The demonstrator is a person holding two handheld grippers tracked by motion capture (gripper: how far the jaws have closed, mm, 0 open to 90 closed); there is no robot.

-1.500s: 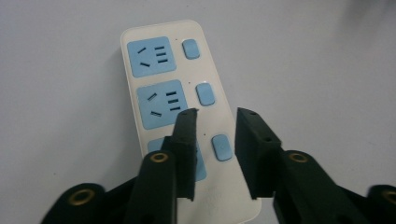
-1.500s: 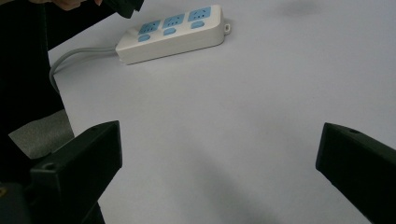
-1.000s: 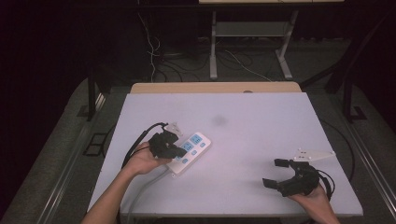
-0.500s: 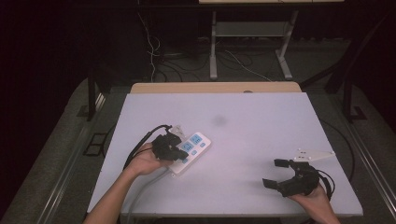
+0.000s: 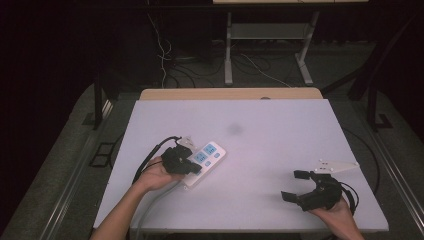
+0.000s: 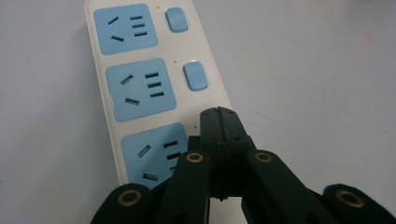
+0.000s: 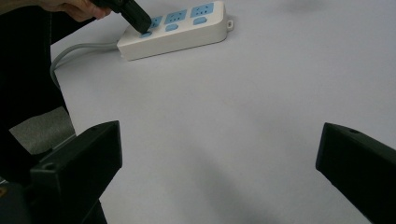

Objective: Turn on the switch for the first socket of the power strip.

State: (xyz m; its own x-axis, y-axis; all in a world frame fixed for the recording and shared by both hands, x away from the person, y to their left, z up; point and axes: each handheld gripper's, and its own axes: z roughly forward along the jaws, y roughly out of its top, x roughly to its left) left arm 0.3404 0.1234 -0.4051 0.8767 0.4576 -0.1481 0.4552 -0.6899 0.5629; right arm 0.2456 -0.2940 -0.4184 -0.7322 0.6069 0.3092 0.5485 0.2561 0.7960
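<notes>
A white power strip (image 5: 210,156) with three blue sockets and blue switches lies on the left half of the white table (image 5: 280,130). My left gripper (image 5: 193,168) is shut with nothing between its jaws. In the left gripper view its closed tip (image 6: 218,115) covers the spot beside the nearest socket on the power strip (image 6: 140,88), where that socket's switch is hidden. The right gripper view shows that left gripper (image 7: 136,19) touching down on the power strip (image 7: 187,32) at its near-end switch. My right gripper (image 5: 294,185) stands open over bare table at the front right, jaws wide (image 7: 219,154).
A grey cable (image 5: 150,205) runs from the strip's near end off the table's front edge. Beyond the table's far edge are a metal stand (image 5: 265,45) and loose cables on a dark floor. White tabletop lies between the two grippers.
</notes>
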